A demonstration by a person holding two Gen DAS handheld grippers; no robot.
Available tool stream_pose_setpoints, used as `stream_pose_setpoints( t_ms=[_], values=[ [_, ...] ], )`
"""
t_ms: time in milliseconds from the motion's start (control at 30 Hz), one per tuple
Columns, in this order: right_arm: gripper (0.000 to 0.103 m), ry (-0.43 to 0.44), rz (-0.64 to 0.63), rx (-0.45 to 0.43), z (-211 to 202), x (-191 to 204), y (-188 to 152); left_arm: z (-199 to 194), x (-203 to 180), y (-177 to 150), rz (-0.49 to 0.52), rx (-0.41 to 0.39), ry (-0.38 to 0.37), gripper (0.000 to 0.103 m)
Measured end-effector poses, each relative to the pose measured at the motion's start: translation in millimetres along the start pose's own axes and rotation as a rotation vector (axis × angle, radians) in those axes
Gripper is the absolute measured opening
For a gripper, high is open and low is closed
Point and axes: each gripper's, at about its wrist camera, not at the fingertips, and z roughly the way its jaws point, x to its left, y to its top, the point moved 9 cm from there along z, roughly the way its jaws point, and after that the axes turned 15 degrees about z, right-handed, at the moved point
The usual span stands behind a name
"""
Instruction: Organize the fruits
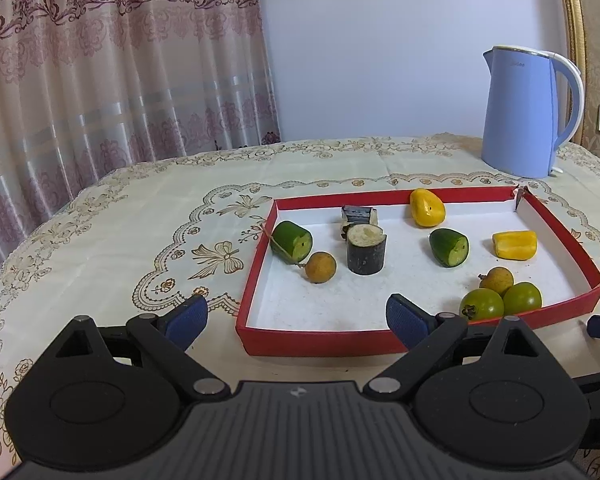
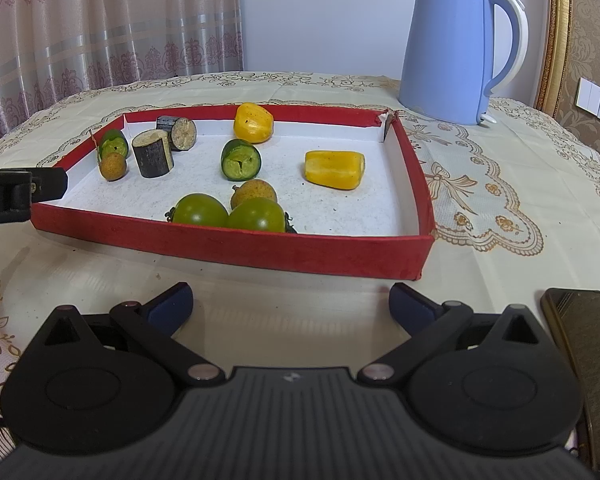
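Both grippers, left (image 1: 296, 320) and right (image 2: 290, 308), are held spread wide with nothing between the pads (each short of the tray's near wall). All fruit pieces are seen inside the red tray (image 2: 236, 246), two green round fruits (image 2: 228, 213) touching by that wall.

The kettle (image 2: 452, 52) reads "Midea" near its rim; the left gripper (image 2: 4, 198) shows "t.AI".
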Motion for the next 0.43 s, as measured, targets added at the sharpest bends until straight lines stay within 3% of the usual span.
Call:
stream_pose_setpoints(
  t_ms=[233,433],
  values=[
    [0.103,0.000,0.000,0.000,0.0,0.0,0.0,3.7,1.7,-2.2,-0.013,0.011,-0.012,0.097],
    [0.103,0.000,0.000,0.000,0.0,0.0,0.0,4.1,4.4,-2.2,-0.005,0.010,0.024,0.097]
  ],
)
